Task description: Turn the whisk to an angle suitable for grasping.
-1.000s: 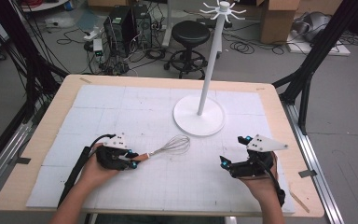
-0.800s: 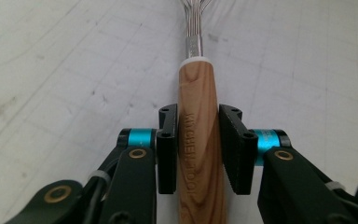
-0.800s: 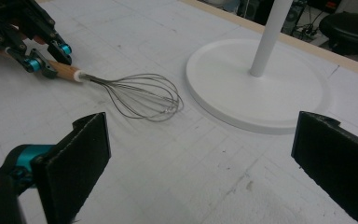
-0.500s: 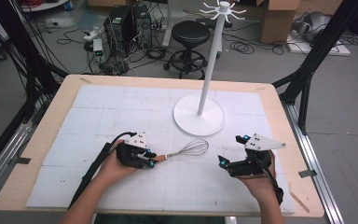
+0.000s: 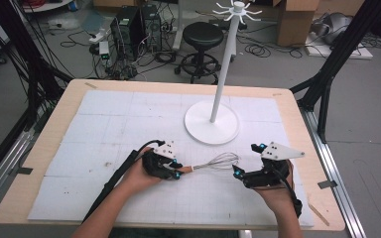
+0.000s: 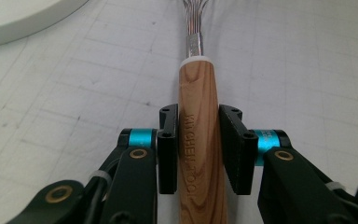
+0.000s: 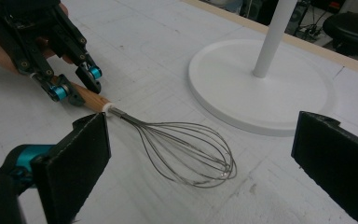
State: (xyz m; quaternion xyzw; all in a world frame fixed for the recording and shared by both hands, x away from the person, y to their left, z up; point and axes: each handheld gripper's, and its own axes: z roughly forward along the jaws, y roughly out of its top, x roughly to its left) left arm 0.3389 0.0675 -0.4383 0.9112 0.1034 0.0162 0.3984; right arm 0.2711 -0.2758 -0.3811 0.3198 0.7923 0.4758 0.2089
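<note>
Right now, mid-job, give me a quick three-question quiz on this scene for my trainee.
1. True or false: the left gripper is shut on the whisk handle.
2. Which is the right gripper? A) wide open, holding nothing B) shut on the wires C) gripping the stand's pole
3. Fill in: beyond the whisk stands a white stand with a round ____.

Key: 1 true; 2 A; 3 base.
</note>
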